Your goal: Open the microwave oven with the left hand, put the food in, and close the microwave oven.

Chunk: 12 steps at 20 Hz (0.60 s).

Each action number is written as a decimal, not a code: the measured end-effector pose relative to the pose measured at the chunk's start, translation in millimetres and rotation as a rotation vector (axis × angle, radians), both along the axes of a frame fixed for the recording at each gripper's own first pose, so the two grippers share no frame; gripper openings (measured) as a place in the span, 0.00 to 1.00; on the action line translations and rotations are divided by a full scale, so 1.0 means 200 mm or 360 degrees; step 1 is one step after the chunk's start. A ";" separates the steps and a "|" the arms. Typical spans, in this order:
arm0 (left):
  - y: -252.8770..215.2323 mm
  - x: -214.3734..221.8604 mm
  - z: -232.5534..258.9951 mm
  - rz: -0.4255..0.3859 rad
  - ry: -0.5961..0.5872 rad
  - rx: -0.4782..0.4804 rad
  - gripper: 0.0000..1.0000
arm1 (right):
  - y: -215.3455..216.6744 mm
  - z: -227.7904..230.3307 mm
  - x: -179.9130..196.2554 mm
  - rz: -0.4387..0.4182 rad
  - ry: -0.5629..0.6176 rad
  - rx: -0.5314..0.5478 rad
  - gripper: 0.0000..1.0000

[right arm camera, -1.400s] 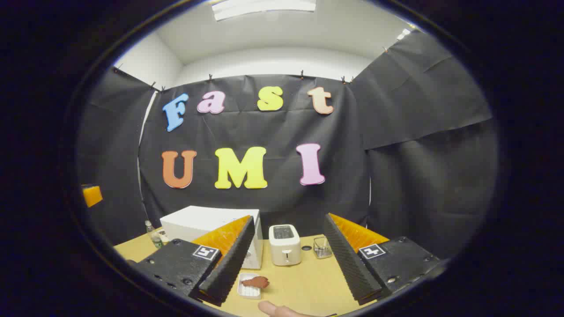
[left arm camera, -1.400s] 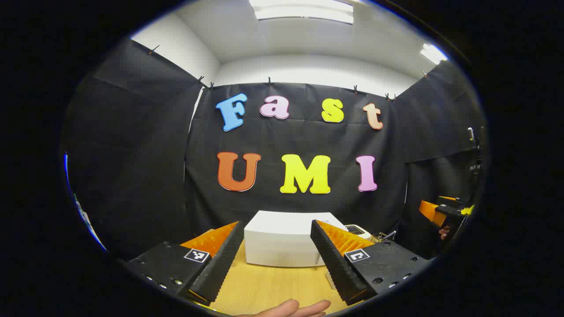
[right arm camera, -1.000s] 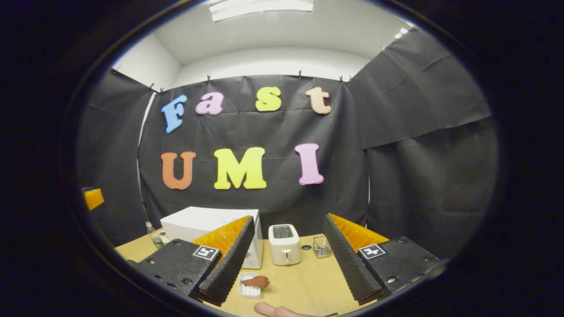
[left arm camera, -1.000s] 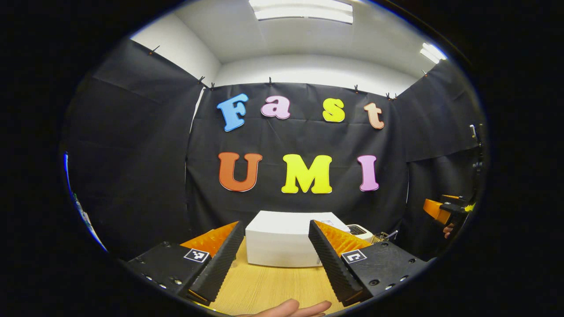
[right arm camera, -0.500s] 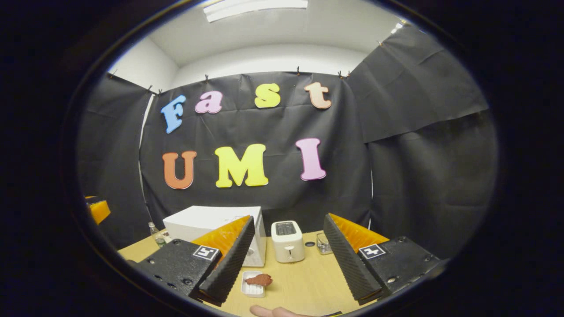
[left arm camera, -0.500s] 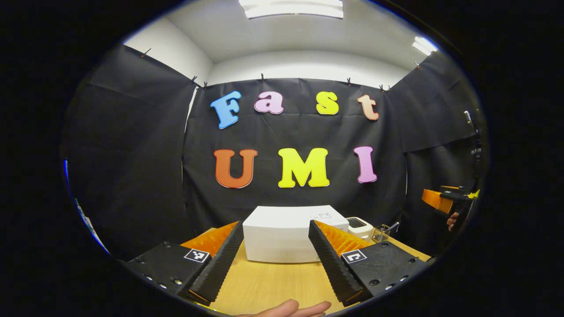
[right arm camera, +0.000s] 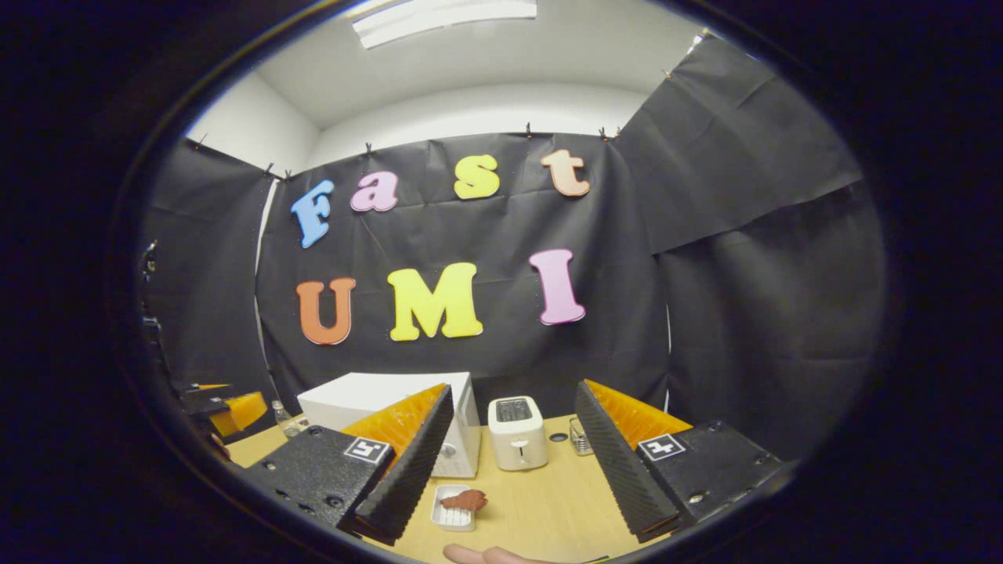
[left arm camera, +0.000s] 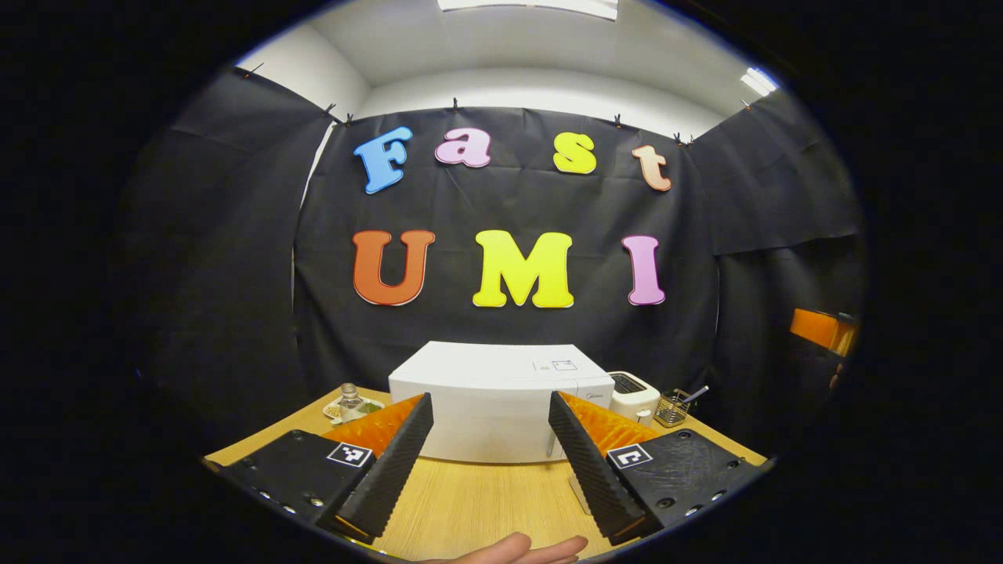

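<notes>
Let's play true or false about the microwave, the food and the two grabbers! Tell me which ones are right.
1. The microwave door is open. False: it is closed.
2. The food lies on a small white tray on the table. True.
3. The right gripper is squeezing the food. False: its fingers are apart and hold nothing.
4. A toaster stands beside the microwave. True.
5. The left gripper is open. True.
</notes>
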State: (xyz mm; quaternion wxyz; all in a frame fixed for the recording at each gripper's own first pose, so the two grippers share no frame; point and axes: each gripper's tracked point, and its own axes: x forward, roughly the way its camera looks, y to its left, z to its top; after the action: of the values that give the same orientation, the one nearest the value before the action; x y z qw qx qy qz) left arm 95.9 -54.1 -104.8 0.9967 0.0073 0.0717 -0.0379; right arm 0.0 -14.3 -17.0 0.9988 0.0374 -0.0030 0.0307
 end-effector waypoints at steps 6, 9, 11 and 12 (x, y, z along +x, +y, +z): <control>-0.17 0.39 -0.38 -0.0106 0.0096 -0.0069 0.93 | -0.01 0.03 -0.06 0.0025 -0.0026 -0.0032 0.89; -0.23 0.53 -0.60 -0.0142 0.0168 -0.0102 0.93 | -0.02 0.04 -0.09 0.0037 -0.0046 -0.0054 0.89; -0.25 0.59 -0.73 -0.0122 0.0222 -0.0106 0.94 | -0.03 0.04 -0.10 0.0032 -0.0062 -0.0068 0.89; -0.27 0.62 -0.79 -0.0107 0.0232 -0.0089 0.94 | -0.05 0.04 -0.10 0.0016 -0.0077 -0.0076 0.89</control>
State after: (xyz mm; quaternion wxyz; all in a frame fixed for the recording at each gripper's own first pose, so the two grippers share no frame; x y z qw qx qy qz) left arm 220.2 -107.2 -262.2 0.9868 -0.0211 0.1428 -0.0736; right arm -20.8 -23.3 -8.4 0.9989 0.0129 -0.0263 0.0366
